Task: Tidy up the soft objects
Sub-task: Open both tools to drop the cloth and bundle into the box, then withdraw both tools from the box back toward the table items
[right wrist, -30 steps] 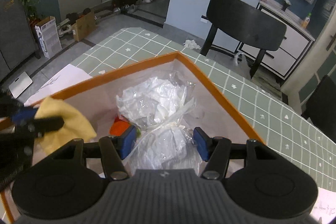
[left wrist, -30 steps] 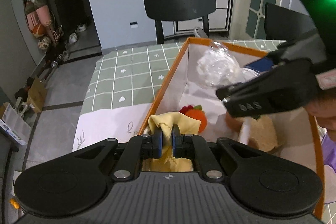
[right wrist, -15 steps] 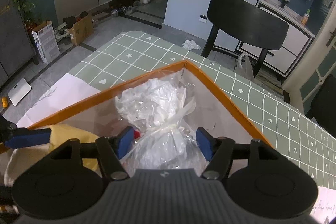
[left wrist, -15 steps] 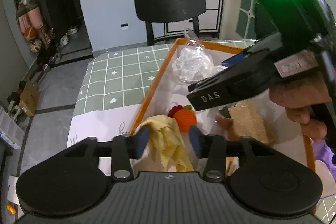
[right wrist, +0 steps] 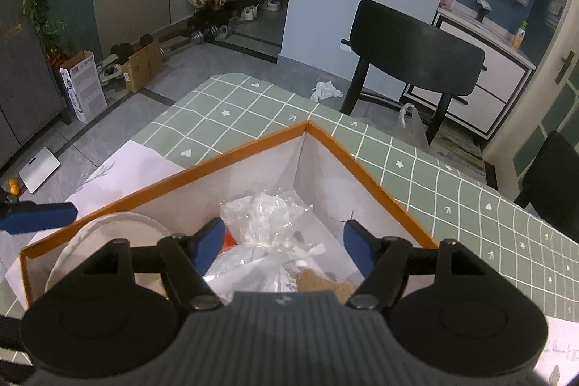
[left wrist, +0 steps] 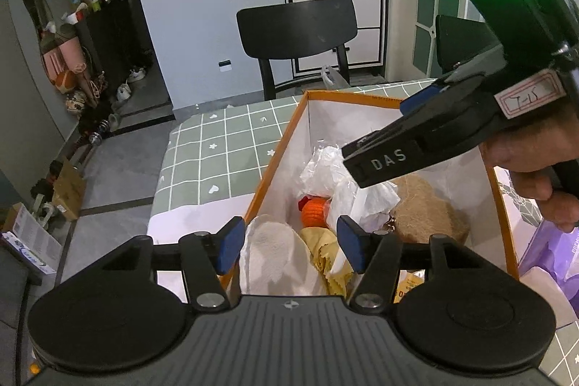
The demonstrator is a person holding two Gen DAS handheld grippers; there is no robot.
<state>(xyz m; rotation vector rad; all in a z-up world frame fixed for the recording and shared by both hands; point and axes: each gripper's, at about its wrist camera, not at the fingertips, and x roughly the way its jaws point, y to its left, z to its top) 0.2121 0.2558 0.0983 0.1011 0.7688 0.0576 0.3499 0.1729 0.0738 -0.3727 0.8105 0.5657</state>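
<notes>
Left wrist view: the left tongs (left wrist: 289,243) hang over the near end of an orange-rimmed box (left wrist: 277,161) that stands on the bench (left wrist: 224,151) with its green checked cloth. Their blue pads are spreading apart and press on nothing; a yellow cloth (left wrist: 325,250) lies loose in the box just below the gap, beside a cream fluffy piece (left wrist: 275,252) at the near left corner. Farther in sit an orange knitted toy (left wrist: 315,213), a crumpled clear plastic bag (left wrist: 336,176) and a tan plush piece (left wrist: 427,212) on the right. The right tongs (left wrist: 423,98), held in a person's hand (left wrist: 535,165), reach in from the right above the bag.

In the right wrist view the right tongs (right wrist: 284,246) also stand over the box (right wrist: 231,156), jaws widening, with the plastic bag (right wrist: 267,230) lying beneath them untouched by either pad. A black chair (right wrist: 412,60) stands beyond the bench's far edge.
</notes>
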